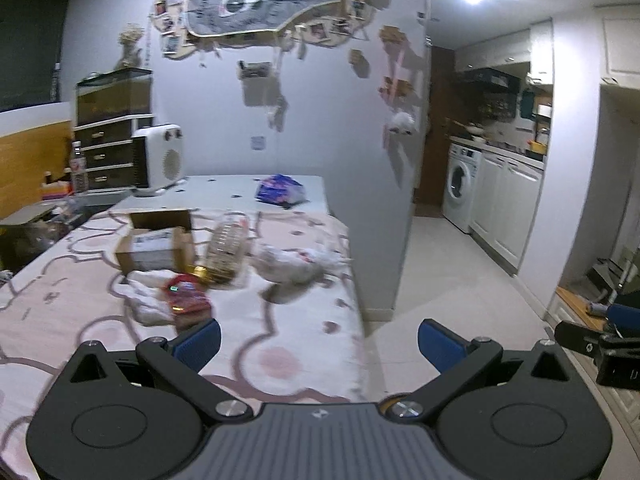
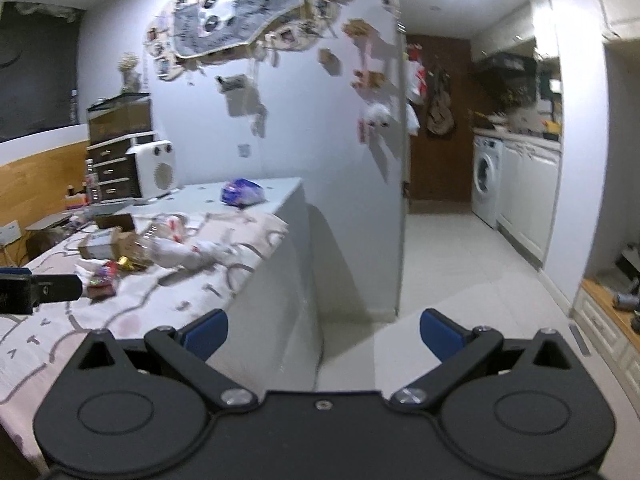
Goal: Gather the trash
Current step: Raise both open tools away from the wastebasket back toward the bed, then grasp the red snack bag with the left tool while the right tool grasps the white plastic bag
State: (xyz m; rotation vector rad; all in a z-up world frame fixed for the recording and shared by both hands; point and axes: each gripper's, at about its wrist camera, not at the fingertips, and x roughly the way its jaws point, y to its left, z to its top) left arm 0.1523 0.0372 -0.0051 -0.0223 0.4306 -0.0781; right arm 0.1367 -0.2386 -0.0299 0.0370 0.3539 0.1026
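Both our grippers are spread wide with nothing between the blue pads. Our left gripper (image 1: 319,344) hangs over the near edge of the pink patterned cover (image 1: 60,312) on the table, one pad over the cloth and the other out over the floor. Our right gripper (image 2: 323,334) sits off the table's corner, mostly above the pale tiled floor (image 2: 460,280), and its tip pokes into the left camera's view at the far right.

The trash is all bunched up further along the cover, well apart from both grippers. Closest to us is a red wrapper (image 1: 186,296) lying on a crumpled white bag (image 1: 148,300). Behind that there's an open cardboard box (image 1: 154,246), and just beside it a clear plastic bottle (image 1: 226,248) lying on its side with a gold cap end toward us. To the right of the bottle sits a wad of white plastic (image 1: 296,264) near the table's edge.

Past the cover, on the bare white tabletop, a blue snack bag (image 1: 278,190) sits by itself, with a white heater (image 1: 160,158) off to the left. A washing machine (image 1: 462,186) shows in the kitchen area beyond. Everything's a bit blurry.
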